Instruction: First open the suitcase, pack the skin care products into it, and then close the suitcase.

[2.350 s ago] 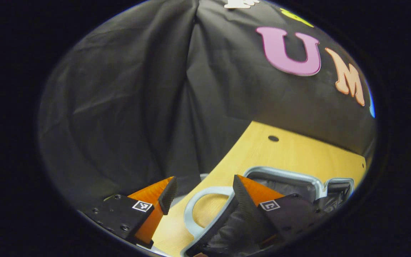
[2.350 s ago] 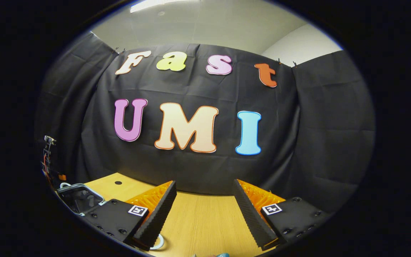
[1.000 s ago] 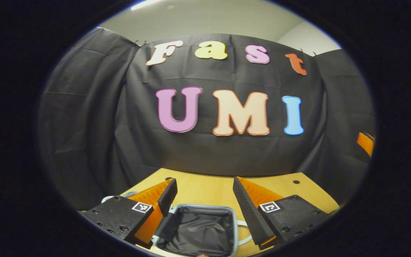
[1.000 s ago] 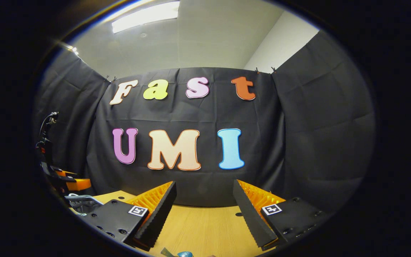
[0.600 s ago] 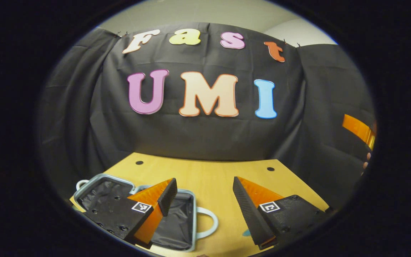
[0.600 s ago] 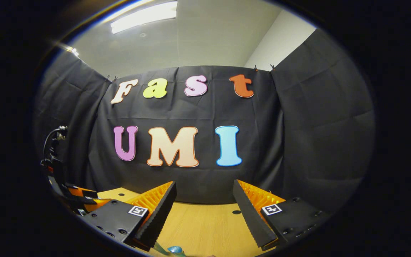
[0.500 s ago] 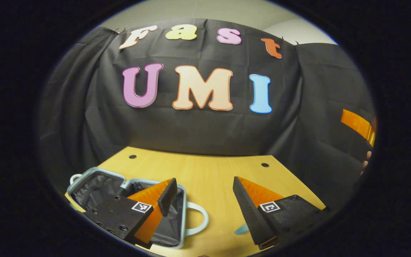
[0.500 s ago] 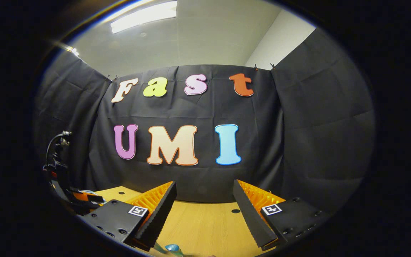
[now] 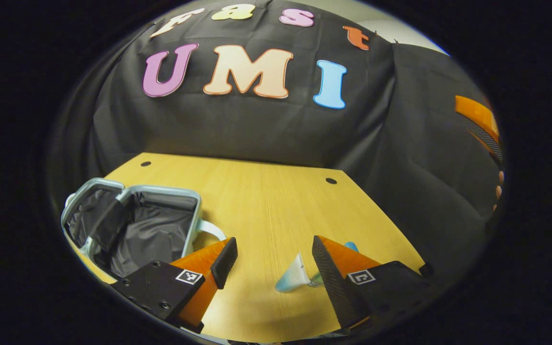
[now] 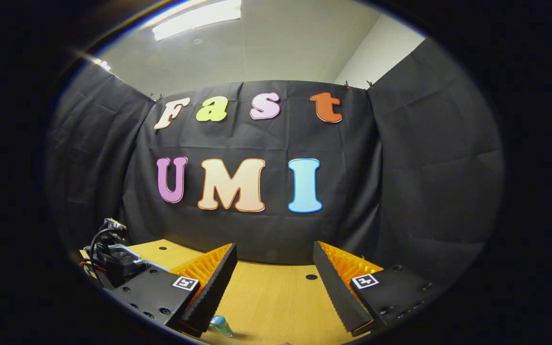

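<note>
On the wooden table (image 9: 266, 201), at about 8 o'clock in the left gripper view, the suitcase (image 9: 132, 225) lies open, its dark lining visible and its handle turned toward the middle of the table. The opening step looks done; I judge that the packing step is now in hand. The skin care tube (image 9: 295, 279) lies near 6 o'clock, just beside the right finger of the left gripper (image 9: 271, 268), whose fingers are spread and hold nothing. The tube's long axis seems to run from 8 to 2 o'clock, flat end toward 8 and the cap partly hidden. The next move calls for lowering over the tube across its axis. The right gripper (image 10: 273, 282) is also spread and empty, the tube (image 10: 219, 325) near its left finger.
</note>
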